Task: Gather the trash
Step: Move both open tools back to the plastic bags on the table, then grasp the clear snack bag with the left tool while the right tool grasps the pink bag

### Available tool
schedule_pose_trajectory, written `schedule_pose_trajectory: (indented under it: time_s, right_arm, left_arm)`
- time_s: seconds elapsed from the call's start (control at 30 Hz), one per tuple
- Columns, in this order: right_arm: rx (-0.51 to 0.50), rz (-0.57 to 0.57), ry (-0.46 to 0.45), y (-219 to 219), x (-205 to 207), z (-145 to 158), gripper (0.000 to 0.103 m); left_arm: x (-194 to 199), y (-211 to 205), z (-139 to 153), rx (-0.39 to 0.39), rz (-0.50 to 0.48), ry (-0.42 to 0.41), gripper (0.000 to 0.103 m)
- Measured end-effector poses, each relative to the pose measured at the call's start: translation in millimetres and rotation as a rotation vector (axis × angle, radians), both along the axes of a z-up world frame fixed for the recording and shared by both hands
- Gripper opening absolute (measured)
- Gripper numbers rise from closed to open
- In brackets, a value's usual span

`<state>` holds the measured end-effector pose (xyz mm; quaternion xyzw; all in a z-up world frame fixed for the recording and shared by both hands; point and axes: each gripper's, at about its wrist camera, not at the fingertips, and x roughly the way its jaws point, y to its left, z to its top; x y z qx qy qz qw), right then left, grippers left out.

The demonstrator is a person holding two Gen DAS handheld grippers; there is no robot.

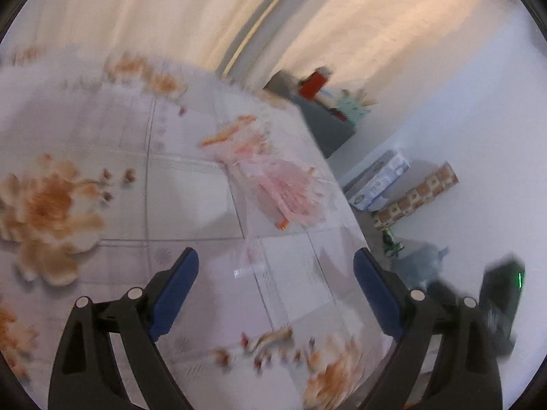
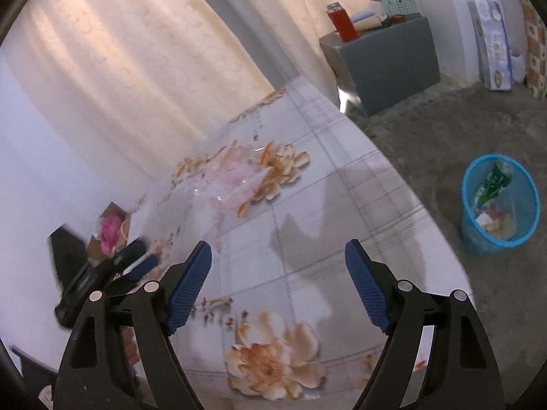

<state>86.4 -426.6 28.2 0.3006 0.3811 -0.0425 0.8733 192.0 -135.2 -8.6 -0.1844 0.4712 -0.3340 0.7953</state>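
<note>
One crumpled pink plastic wrapper (image 1: 273, 184) lies on the flowered counter (image 1: 191, 198), ahead of my left hand-held gripper (image 1: 276, 268), whose jaws gape empty. My right hand-held gripper (image 2: 278, 261) is likewise spread wide, holding nothing; a blue bin (image 2: 470, 225) stands on the floor beyond.

Both wrist views angle down—sharing the table (image 1: 191, 184).
</note>
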Motion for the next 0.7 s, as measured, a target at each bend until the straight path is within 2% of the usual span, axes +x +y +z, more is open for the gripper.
schedule_pose_trajectory:
  time_s: [0.07,0.17,0.27,0.37,0.47,0.53,0.6,0.7]
  right_arm:
    - [0.013,0.013,0.012,5.5,3.6,-4.7,0.077]
    - [0.014,0.025,0.034,7.3,5.9,-8.5,0.077]
    - [0.018,0.023,0.047,5.9,2.9,-8.9,0.077]
    - [0.018,0.013,0.051,3.2,1.9,-10.4,0.077]
    - [0.019,0.005,0.052,-0.1,1.0,-9.7,0.077]
    - [0.016,0.014,0.039,-3.5,5.9,-5.3,0.077]
    - [-0.006,0.036,0.015,-6.8,17.3,3.1,0.077]
    - [-0.058,0.086,-0.015,-15.4,50.5,20.0,0.077]
  left_arm:
    - [20.5,-5.4,-9.7,-0.038,0.029,0.088,0.088]
    - [46.6,-14.5,-15.2,-0.118,0.033,0.178,0.088]
    - [68.8,-26.7,-16.1,-0.118,0.079,0.236,0.088]
    - [82.5,-36.8,-15.4,-0.127,0.104,0.240,0.088]
    - [93.8,-53.0,-24.5,-0.055,0.113,0.263,0.088]
    - [95.1,-59.6,-34.5,-0.005,0.111,0.289,0.075]
    - [91.3,-61.4,-34.5,0.010,0.110,0.259,0.073]
    - [86.7,-63.4,-37.1,0.026,0.093,0.248,0.060]
